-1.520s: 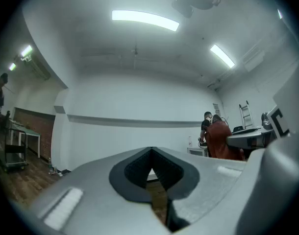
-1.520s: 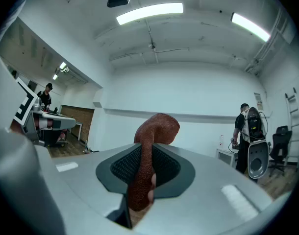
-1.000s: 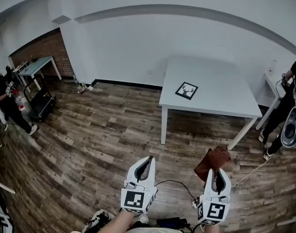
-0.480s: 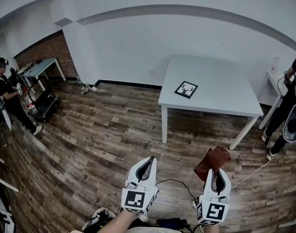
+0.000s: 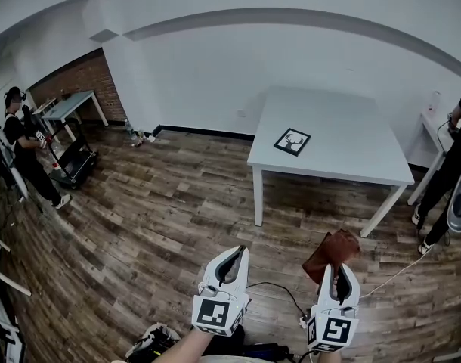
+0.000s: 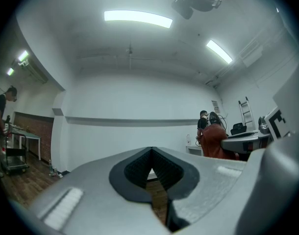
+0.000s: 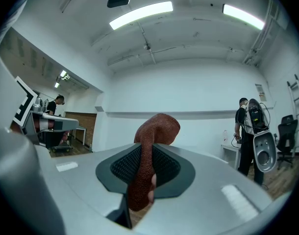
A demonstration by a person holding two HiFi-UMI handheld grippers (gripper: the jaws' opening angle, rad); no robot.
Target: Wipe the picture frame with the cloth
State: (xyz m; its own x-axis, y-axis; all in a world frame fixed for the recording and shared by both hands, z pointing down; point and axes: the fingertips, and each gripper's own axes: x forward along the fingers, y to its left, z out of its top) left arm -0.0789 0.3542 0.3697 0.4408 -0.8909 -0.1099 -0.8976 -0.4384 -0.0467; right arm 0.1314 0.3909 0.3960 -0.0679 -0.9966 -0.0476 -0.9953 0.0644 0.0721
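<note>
Plainly, the picture frame (image 5: 291, 141) lies flat on the desk (image 5: 351, 165) near its left edge, well apart from the person across the wooden floor (image 5: 162, 218). The right tongs (image 5: 335, 269) are clenched on the brown cloth (image 5: 332, 249), which stands up out of them. The left tongs (image 5: 233, 254) are pressed together on nothing. The approach seems the step in hand: walk close, keep the pinch firm, and lay a loose fold flat on the frame's face.

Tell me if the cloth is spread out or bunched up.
Bunched up: the cloth is pinched in the right gripper, its free end curled into a lump.
</note>
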